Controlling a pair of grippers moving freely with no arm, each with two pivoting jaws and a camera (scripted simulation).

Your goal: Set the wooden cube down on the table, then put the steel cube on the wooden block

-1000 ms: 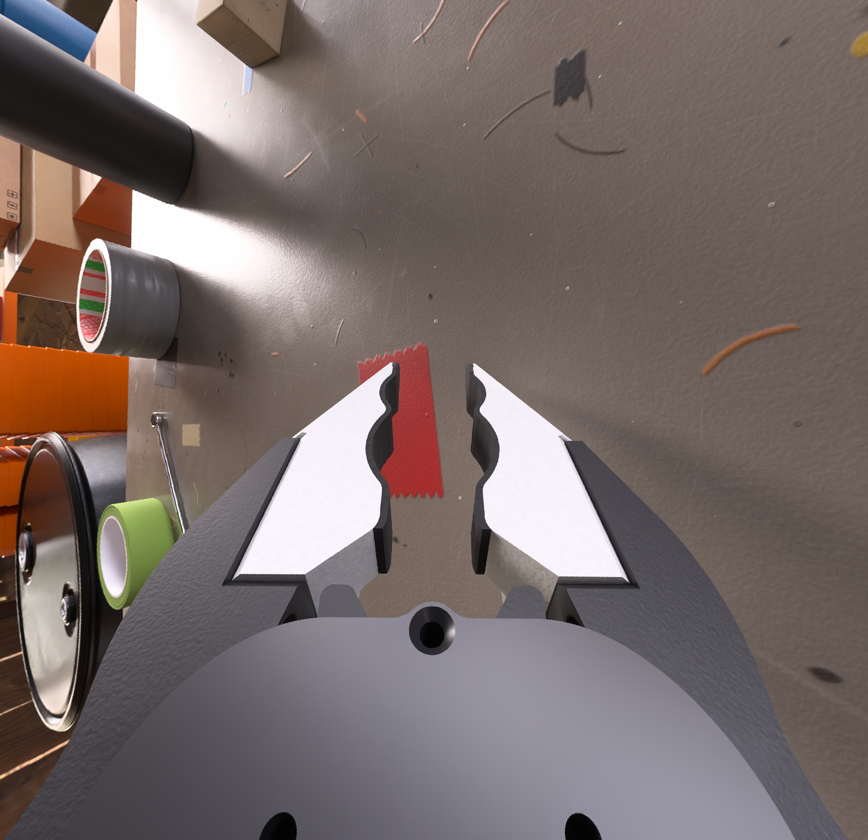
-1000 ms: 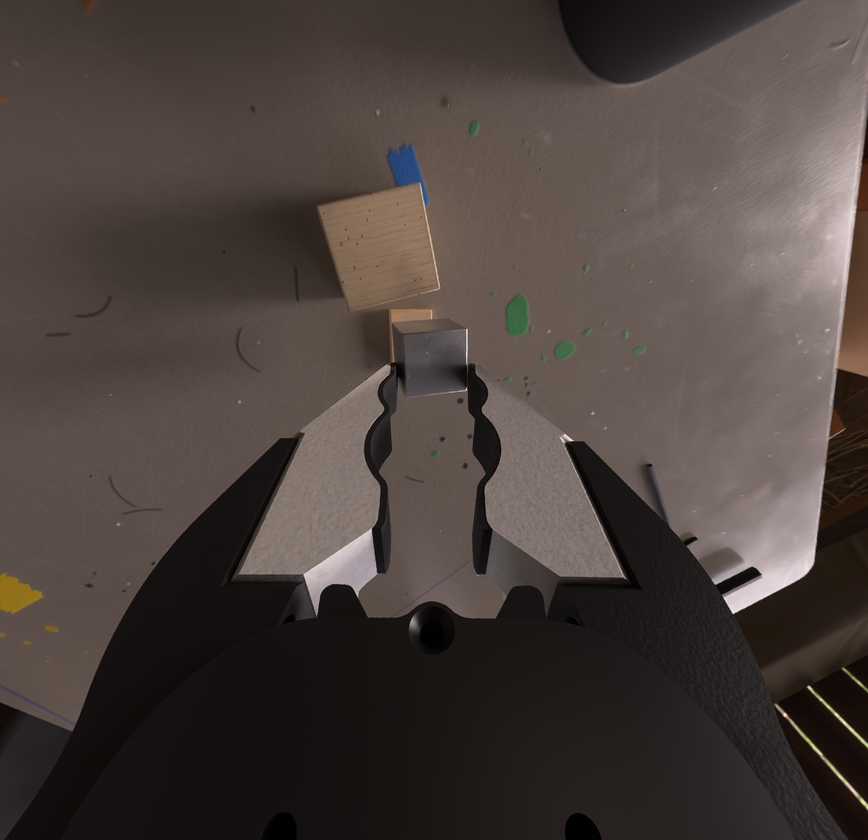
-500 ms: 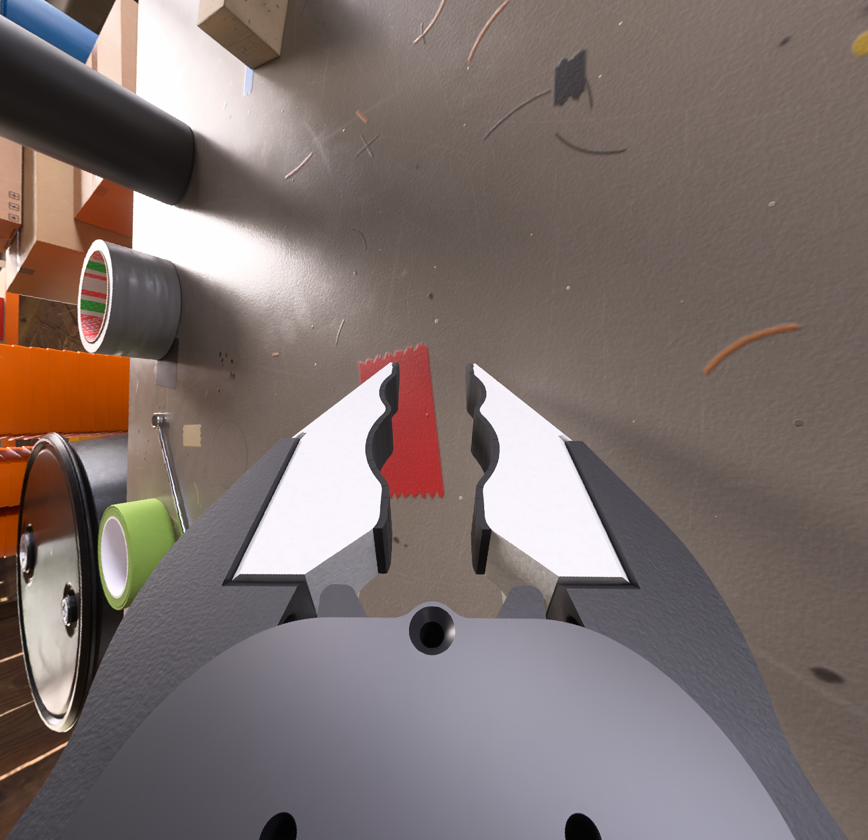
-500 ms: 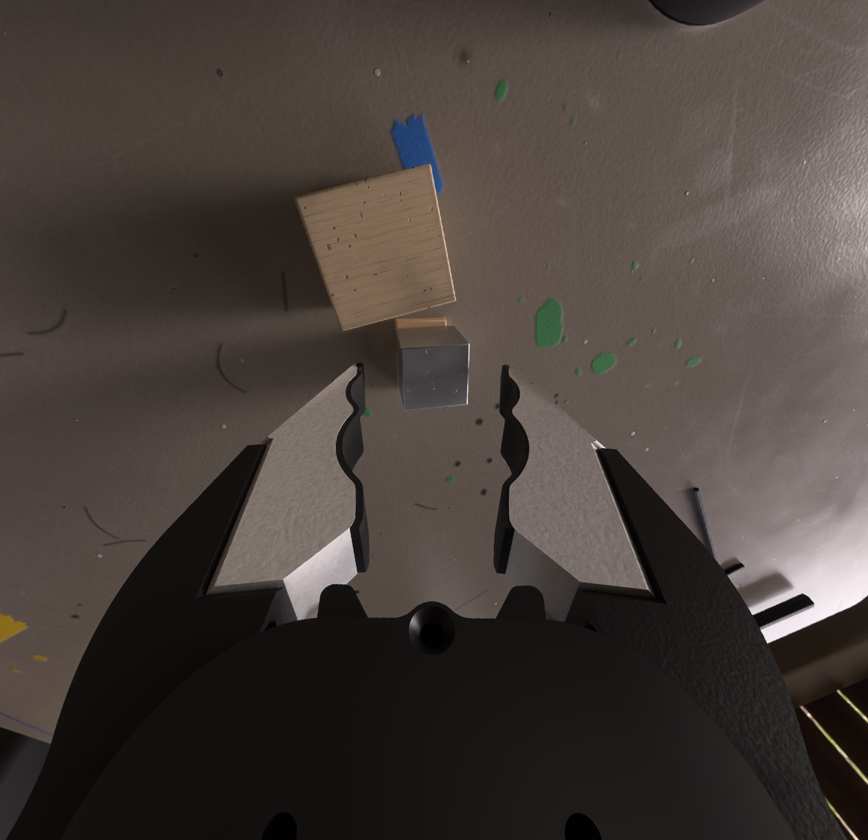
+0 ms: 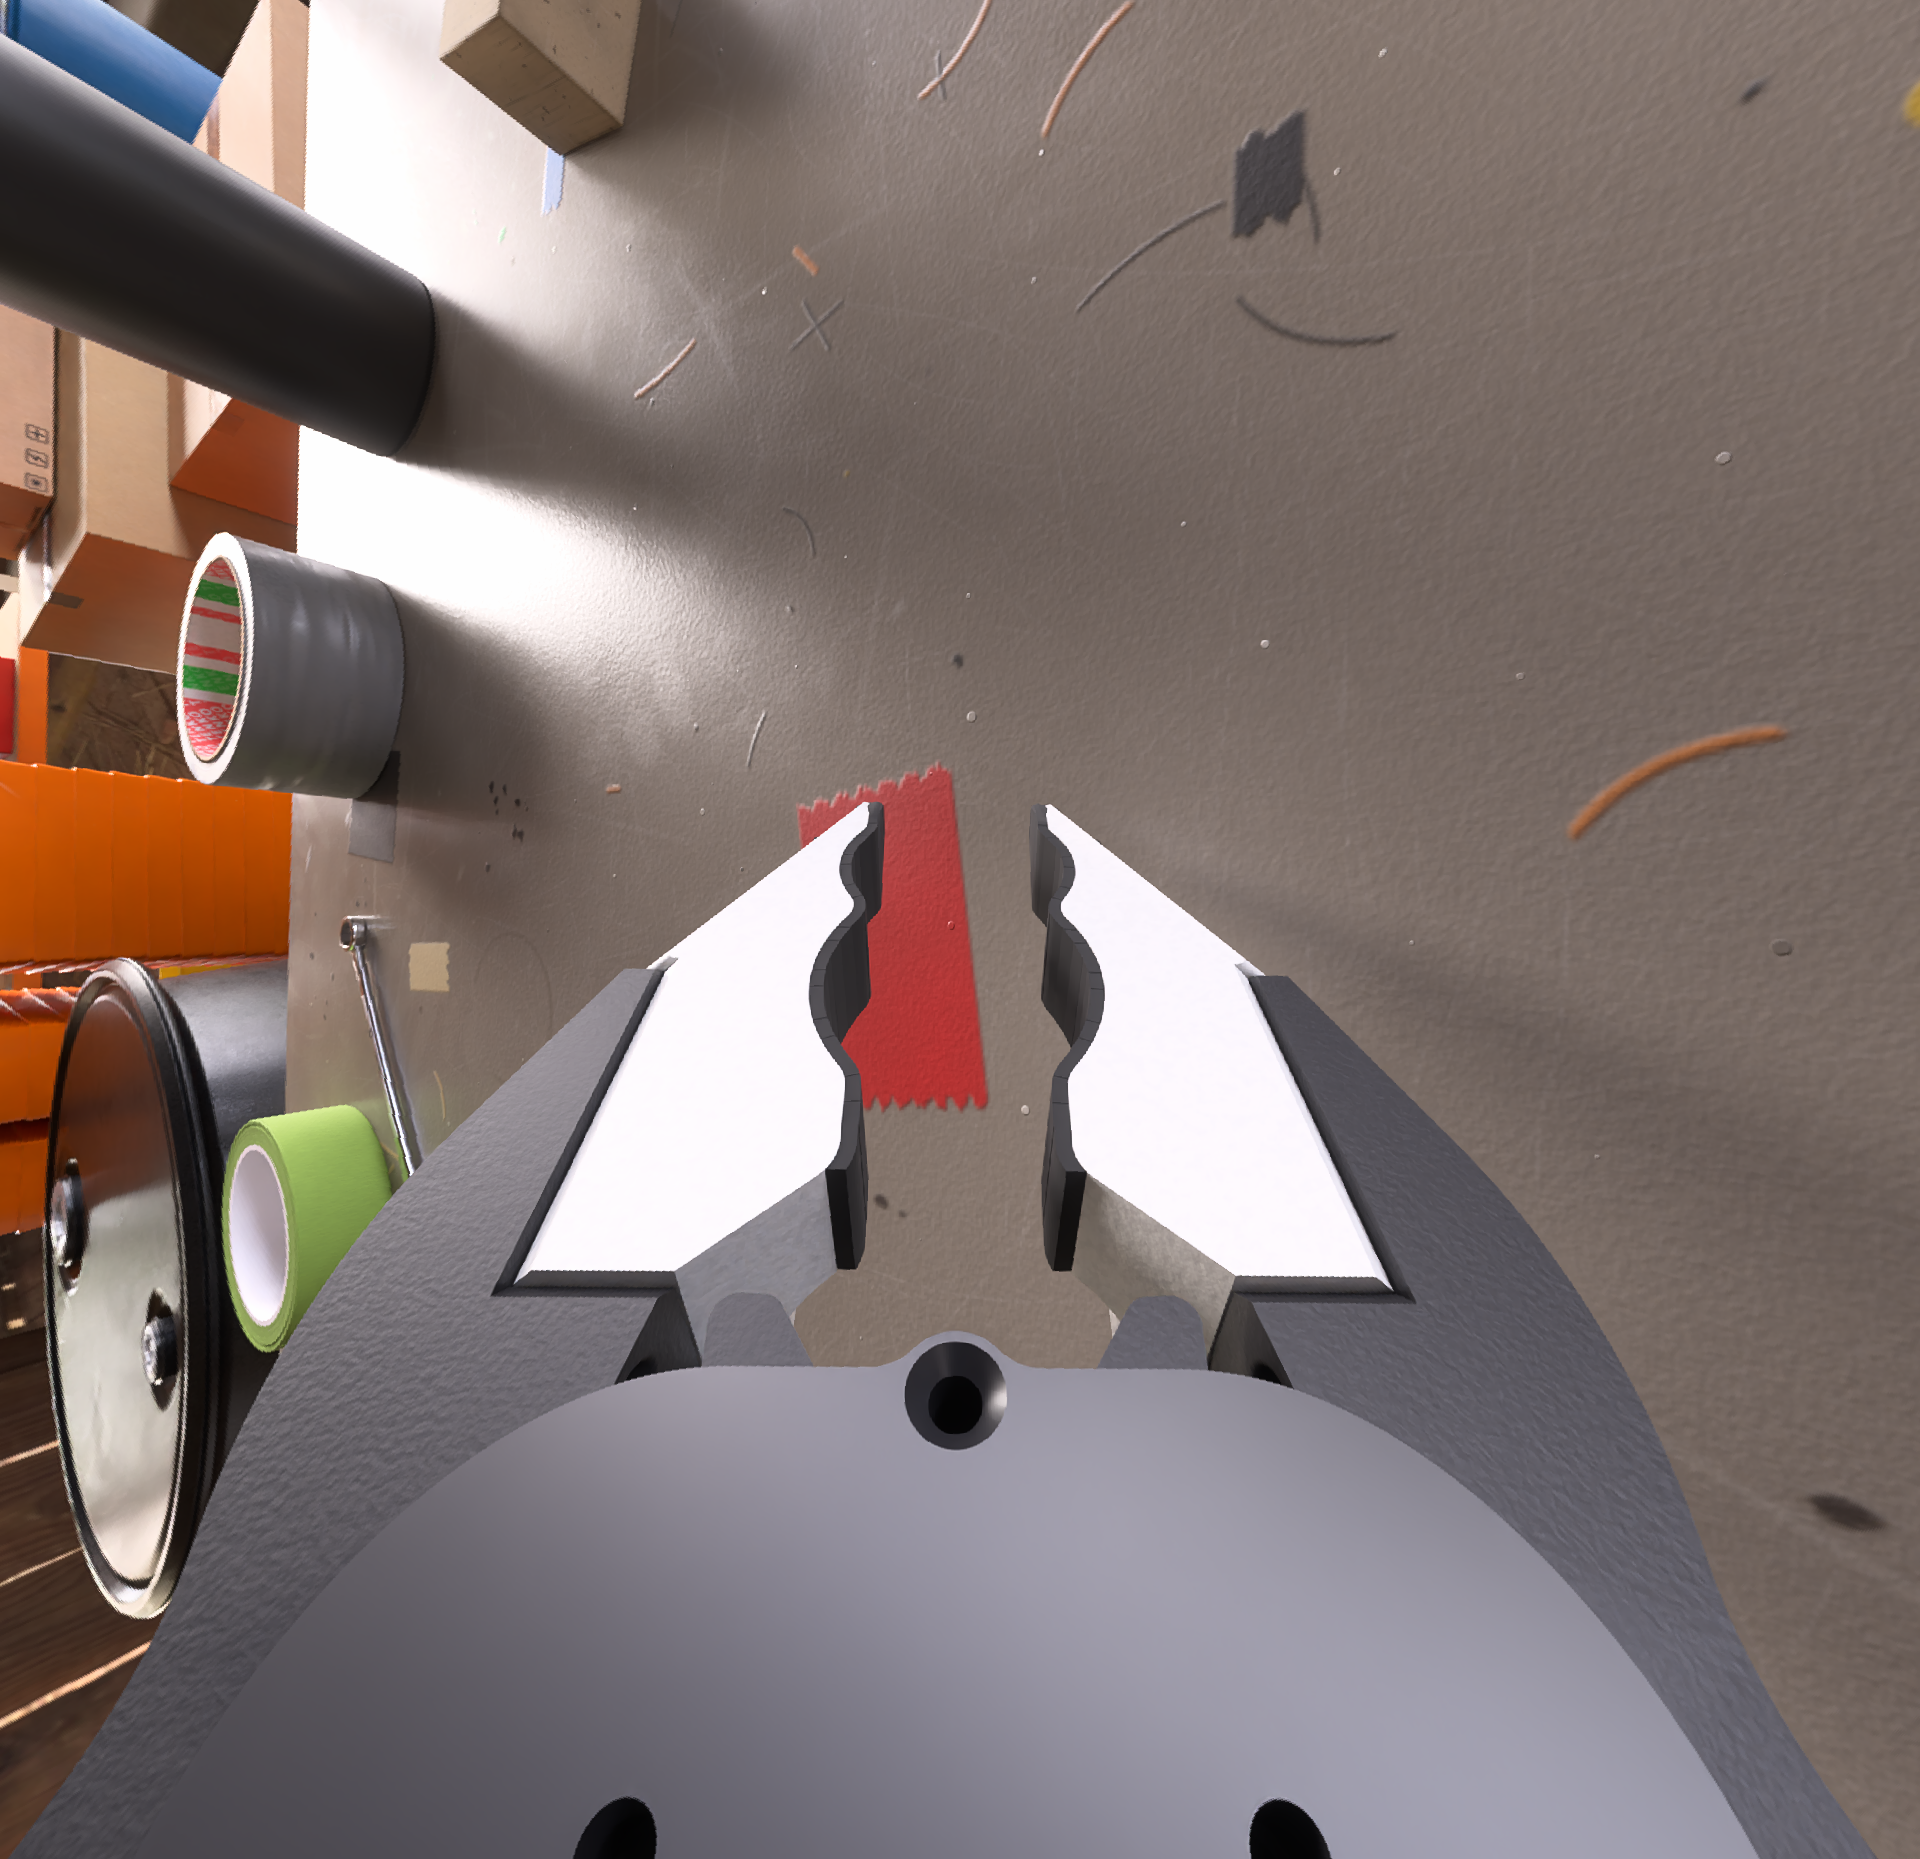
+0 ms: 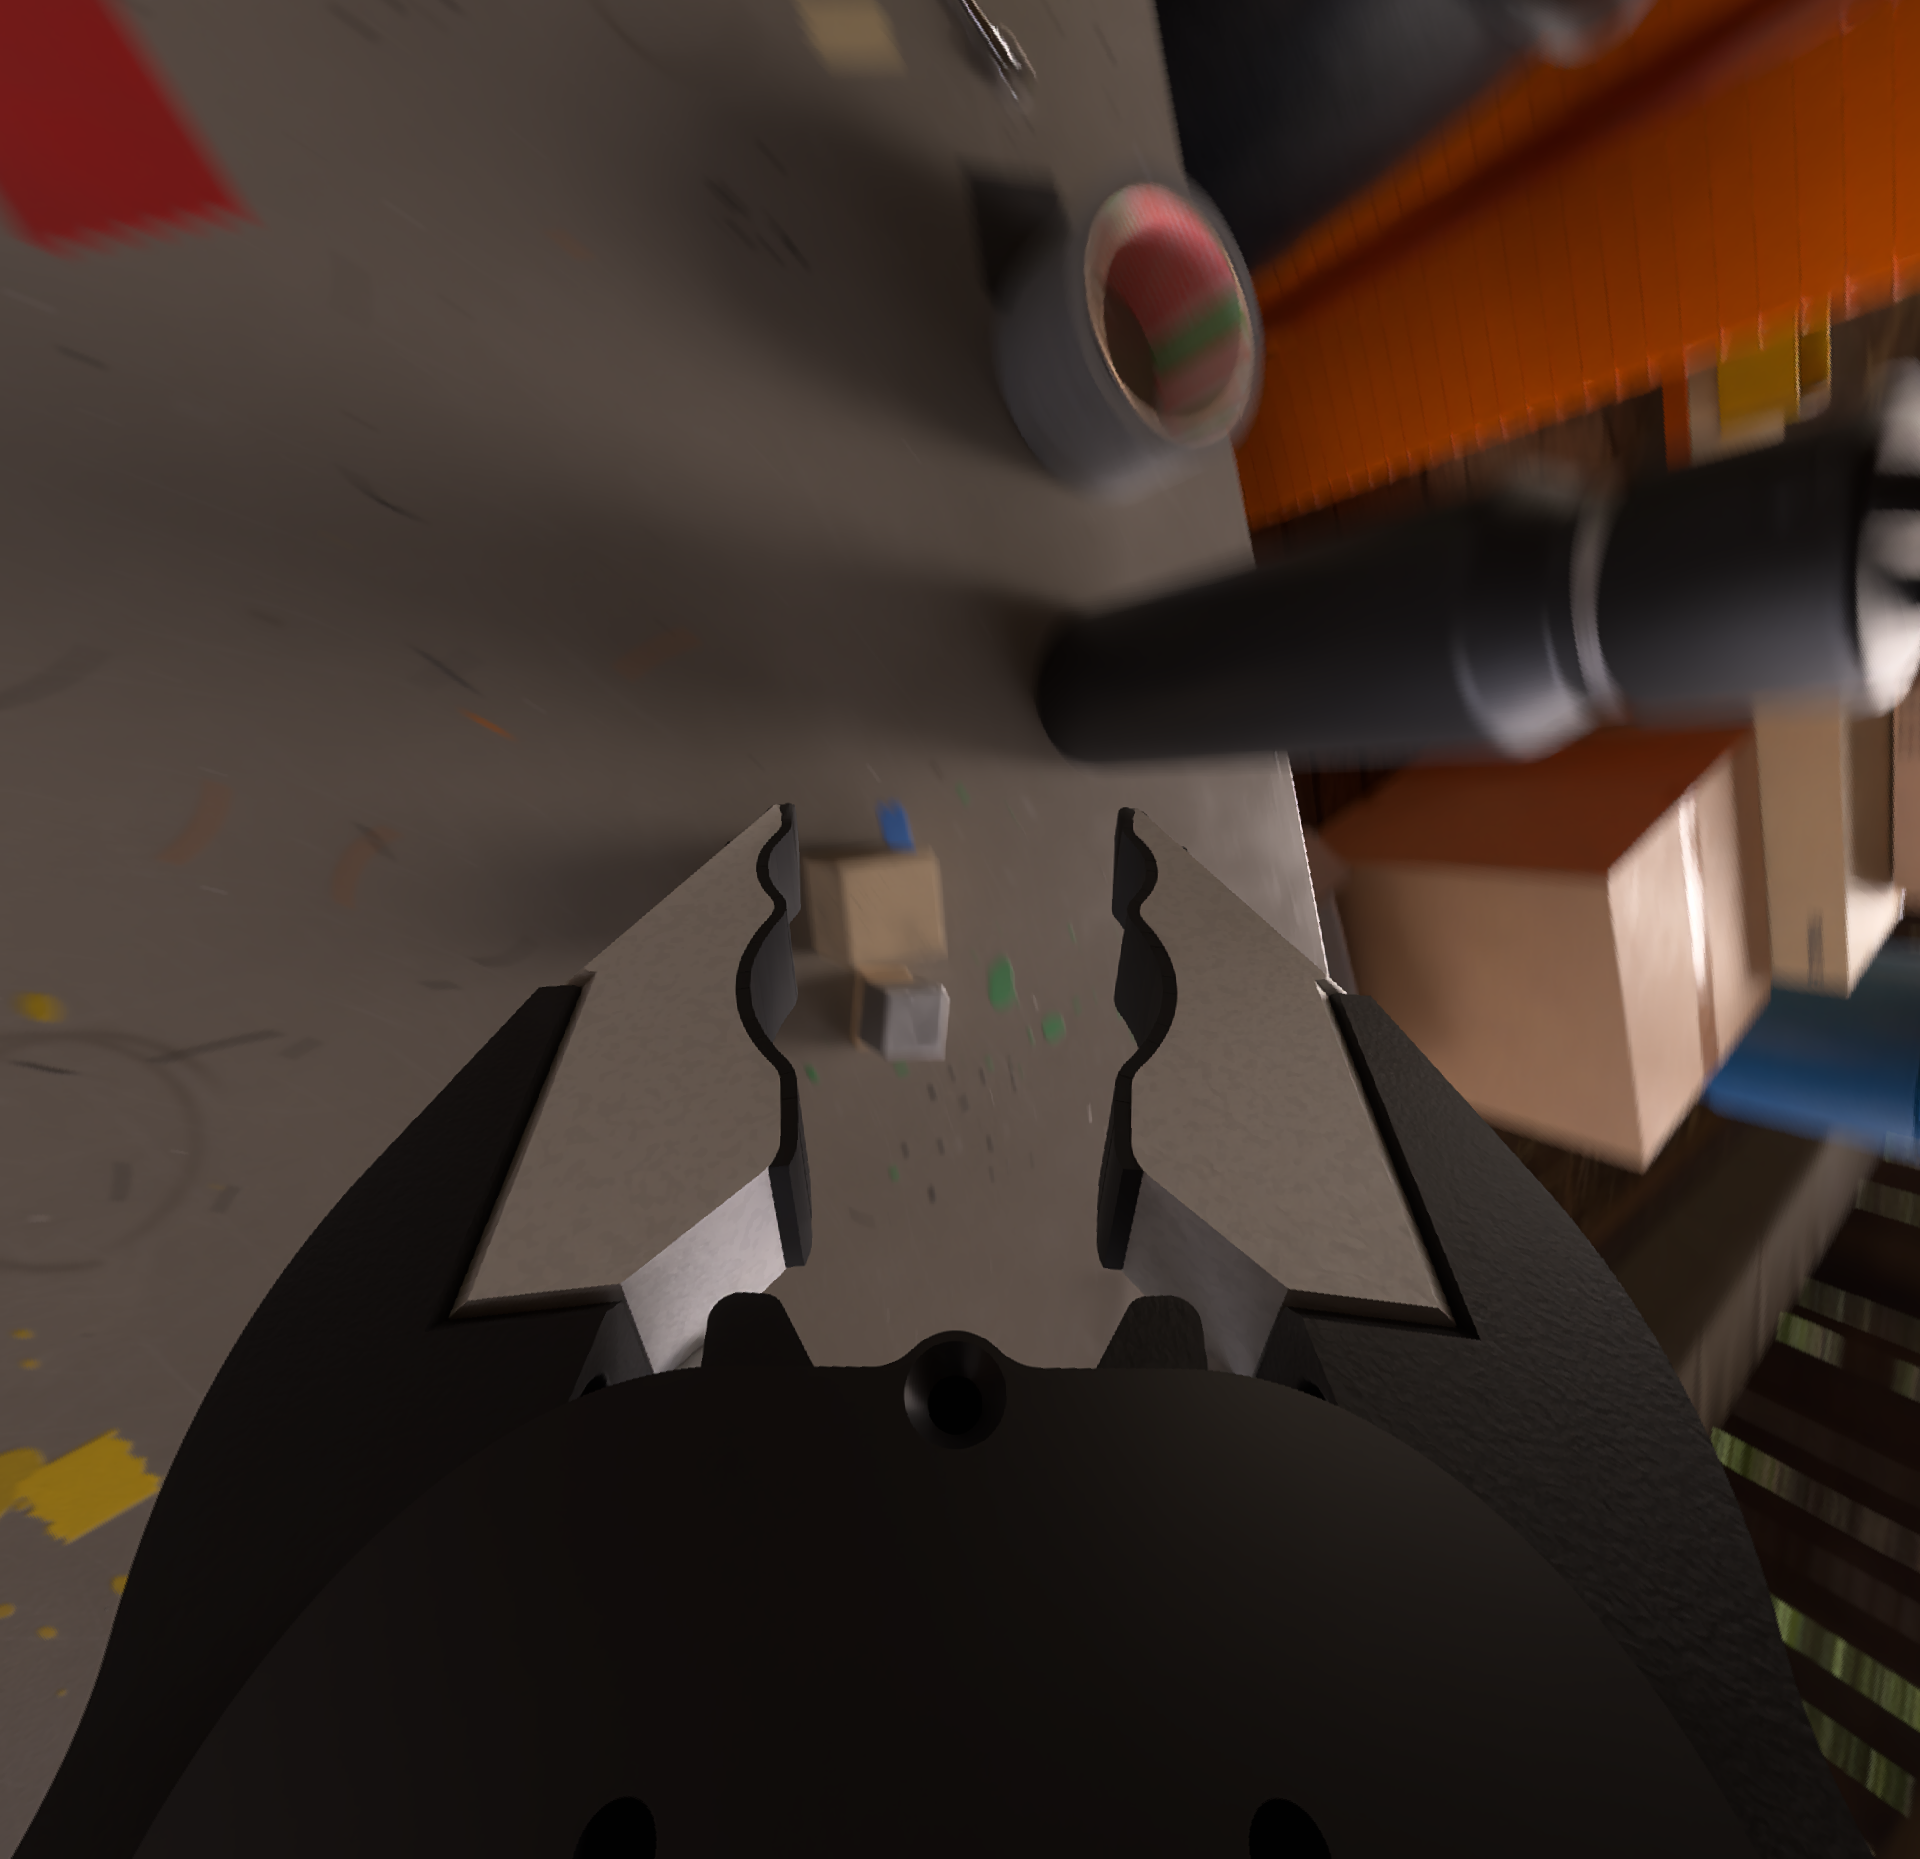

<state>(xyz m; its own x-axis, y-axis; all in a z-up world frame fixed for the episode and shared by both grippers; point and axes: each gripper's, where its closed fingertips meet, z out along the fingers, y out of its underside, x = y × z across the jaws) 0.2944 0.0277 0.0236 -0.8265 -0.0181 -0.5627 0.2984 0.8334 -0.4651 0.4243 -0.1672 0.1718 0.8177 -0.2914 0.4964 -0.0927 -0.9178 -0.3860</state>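
Note:
In the right wrist view, which is motion-blurred, the steel cube (image 6: 916,1020) rests against a small wooden cube (image 6: 831,1011), just in front of a larger wooden block (image 6: 878,905) on the grey table (image 6: 520,666). My right gripper (image 6: 956,822) is open and empty, well back from them. My left gripper (image 5: 956,817) is open and empty, hovering over a red tape patch (image 5: 925,978). The larger wooden block also shows far off at the top left of the left wrist view (image 5: 540,43).
A black tube (image 5: 208,251) (image 6: 1351,646) and a grey tape roll (image 5: 291,666) (image 6: 1132,365) lie by the table's edge. A green tape roll (image 5: 301,1207), a black round can (image 5: 125,1290), orange crates (image 5: 135,874) and a cardboard box (image 6: 1538,978) lie along or beyond it.
My right gripper let go of the steel cube, opened wide, and pulled far back and tilted, so the cubes now look small. My left gripper has not moved.

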